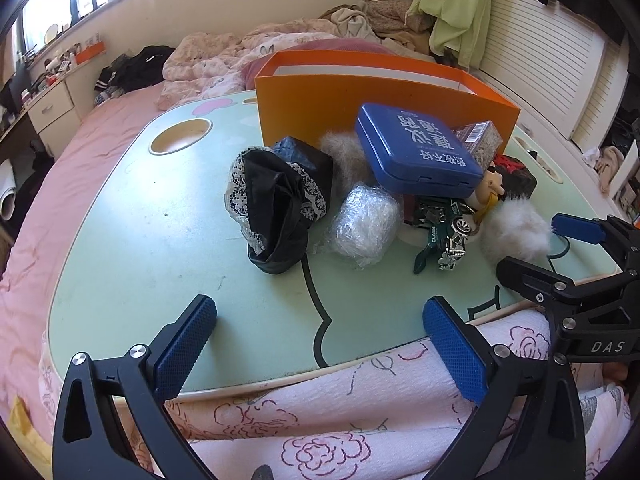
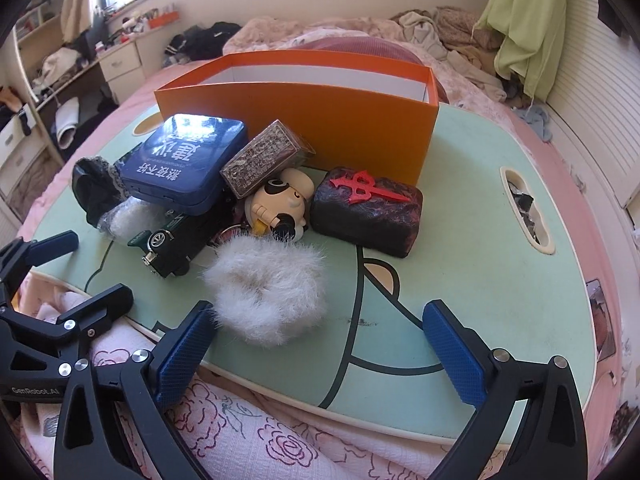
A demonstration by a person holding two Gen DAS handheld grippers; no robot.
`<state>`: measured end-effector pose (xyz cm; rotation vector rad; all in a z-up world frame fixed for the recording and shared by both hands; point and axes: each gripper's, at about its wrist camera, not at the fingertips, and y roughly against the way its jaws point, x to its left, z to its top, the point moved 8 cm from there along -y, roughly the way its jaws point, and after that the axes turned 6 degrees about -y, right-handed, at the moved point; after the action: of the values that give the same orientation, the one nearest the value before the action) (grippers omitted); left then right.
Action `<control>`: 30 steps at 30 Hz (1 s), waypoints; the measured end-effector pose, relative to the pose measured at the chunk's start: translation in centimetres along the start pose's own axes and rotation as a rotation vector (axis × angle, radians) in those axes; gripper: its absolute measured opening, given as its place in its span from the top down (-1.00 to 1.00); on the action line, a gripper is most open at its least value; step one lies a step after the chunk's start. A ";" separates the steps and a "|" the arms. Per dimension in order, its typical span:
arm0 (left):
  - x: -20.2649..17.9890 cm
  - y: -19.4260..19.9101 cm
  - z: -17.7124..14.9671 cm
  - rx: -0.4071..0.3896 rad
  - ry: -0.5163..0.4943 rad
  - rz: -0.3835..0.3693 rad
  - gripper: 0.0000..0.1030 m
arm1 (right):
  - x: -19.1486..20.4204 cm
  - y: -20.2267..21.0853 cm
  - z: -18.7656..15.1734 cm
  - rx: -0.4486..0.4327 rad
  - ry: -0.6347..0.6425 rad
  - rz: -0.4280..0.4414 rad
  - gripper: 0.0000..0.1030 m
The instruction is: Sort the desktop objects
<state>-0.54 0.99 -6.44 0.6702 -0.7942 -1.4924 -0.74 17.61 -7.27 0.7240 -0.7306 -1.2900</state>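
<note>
A heap of small things lies on the pale green lap table [image 1: 140, 248], just in front of an orange box [image 2: 320, 120] that stands open at the table's far side. On top of the heap a blue tin [image 1: 416, 148] leans tilted, with a small clear-lidded case [image 2: 266, 158] propped against it. Beside them sit a dark block with a red character on it [image 2: 366, 210], a cartoon figure keychain [image 2: 282, 206] and a green toy car [image 2: 168, 248]. Nearer the left side lie a black lace-edged cloth [image 1: 276, 208] and a lump wrapped in clear plastic [image 1: 366, 222]. A white fur pompom [image 2: 268, 296] rests closest to the near edge of the table.

The left gripper [image 1: 320, 344] hovers over the bare near edge of the table, its blue pads spread wide with nothing between them. The right gripper [image 2: 320, 348] hangs just beside it, also spread wide and empty; the pompom brushes its left finger [image 2: 184, 348]. A pink rose-printed quilt [image 2: 256, 440] shows below both grippers.
</note>
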 end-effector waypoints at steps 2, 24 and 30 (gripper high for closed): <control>0.0 0.0 0.0 0.003 -0.002 -0.001 -0.99 | 0.1 0.0 0.1 0.000 0.000 0.001 -0.99; -1.3 4.1 1.5 -0.172 -0.071 -0.070 -0.39 | 0.7 0.3 -0.1 -0.002 0.001 0.006 -1.00; 1.6 4.8 4.2 -0.222 0.061 -0.112 -0.16 | 0.5 0.2 0.0 -0.001 0.000 0.007 -1.00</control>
<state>-1.12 -0.26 0.01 0.5976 -0.5421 -1.6262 -0.50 17.16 -7.06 0.7204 -0.7319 -1.2842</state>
